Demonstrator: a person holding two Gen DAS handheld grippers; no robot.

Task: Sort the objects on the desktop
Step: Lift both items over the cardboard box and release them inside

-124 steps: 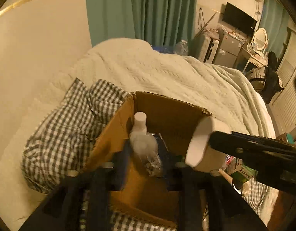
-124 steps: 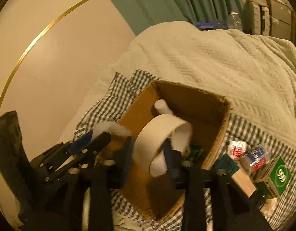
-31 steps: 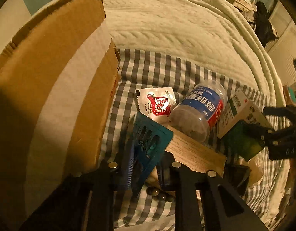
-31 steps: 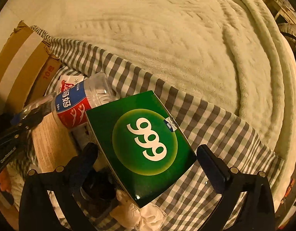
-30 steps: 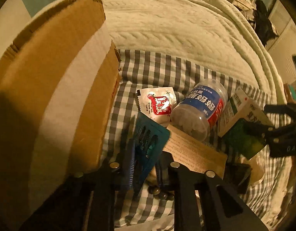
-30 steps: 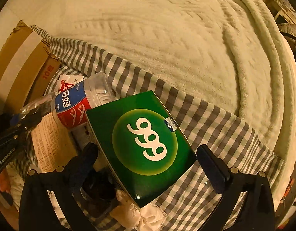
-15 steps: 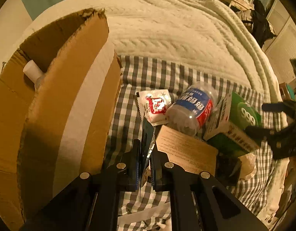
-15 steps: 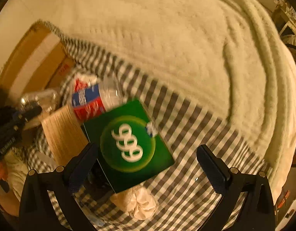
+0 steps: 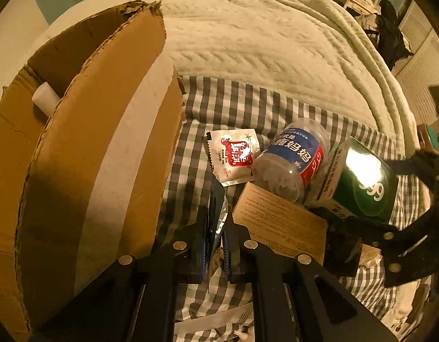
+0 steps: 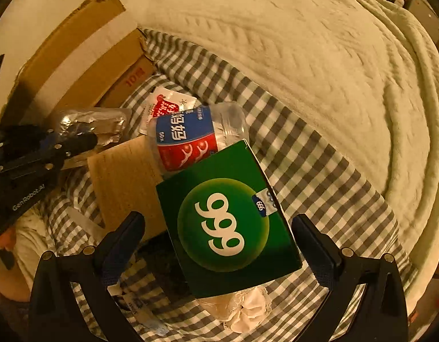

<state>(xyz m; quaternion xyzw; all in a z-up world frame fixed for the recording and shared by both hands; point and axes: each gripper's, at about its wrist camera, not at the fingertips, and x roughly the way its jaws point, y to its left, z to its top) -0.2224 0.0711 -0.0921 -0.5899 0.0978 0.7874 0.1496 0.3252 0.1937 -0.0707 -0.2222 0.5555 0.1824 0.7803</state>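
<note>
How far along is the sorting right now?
A white-capped bottle already sits in the cardboard box. The left gripper is shut on a foil blister pack; the right gripper is open around the green 999 box. The floss-pick jar, red sachet and tan card remain.

Left gripper [image 9: 216, 239]: matte black frame, two angular arms, each with round silver screw heads in a row; blue pads [image 9: 203, 245] line the inner faces of the fingers. From the right wrist view its side shows black plates, small silver screws, blue trim and white "GenRobot.AI" lettering. Right gripper [image 10: 218, 245]: same black build, thick angular arms, silver screw heads near each finger base, dark blue pads [image 10: 121, 245] on the inner faces. Bit of bare skin at the left edge of the right wrist view, too little to say more.
</note>
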